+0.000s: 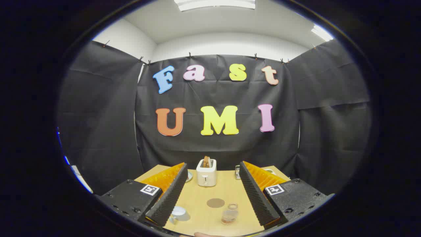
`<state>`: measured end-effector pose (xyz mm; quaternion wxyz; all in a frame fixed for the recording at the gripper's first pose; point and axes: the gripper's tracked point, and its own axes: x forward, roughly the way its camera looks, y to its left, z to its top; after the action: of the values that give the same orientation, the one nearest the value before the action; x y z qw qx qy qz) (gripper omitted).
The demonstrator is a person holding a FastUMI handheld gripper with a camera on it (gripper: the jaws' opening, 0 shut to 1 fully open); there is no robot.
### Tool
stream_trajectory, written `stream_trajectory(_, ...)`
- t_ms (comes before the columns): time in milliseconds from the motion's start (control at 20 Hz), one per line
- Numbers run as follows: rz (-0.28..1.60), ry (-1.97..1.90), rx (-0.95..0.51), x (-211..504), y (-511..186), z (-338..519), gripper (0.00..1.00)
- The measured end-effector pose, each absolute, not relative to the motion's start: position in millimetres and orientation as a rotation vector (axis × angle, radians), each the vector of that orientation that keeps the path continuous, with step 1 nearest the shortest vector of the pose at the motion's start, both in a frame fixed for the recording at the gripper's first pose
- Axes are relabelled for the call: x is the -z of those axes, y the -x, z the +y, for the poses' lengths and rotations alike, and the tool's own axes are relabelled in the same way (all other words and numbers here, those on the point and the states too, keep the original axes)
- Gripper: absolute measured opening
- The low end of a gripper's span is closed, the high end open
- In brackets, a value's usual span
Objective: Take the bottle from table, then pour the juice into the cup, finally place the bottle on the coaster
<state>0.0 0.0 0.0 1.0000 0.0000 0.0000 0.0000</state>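
Observation:
My gripper (213,168) is held high above a light wooden table (227,194), its two ridged fingers (171,194) wide apart with nothing between them. Far below, between the fingers, a small clear bottle (229,214) with brownish juice stands upright near the table's front edge. A round brown coaster (215,202) lies flat just behind and left of the bottle. A pale cup (179,214) sits by the base of the left finger, partly hidden by it.
A white toaster (206,172) with a slice of bread in it stands at the back of the table. A small plate (189,177) peeks out beside the left finger, and a metal object (237,171) stands by the right finger. Black cloth walls surround the table.

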Motion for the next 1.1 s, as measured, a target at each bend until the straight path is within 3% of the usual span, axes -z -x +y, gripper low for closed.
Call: stream_trajectory(1100, -0.084, 0.035, -0.014, 1.7, 4.7, -4.2, 1.0)
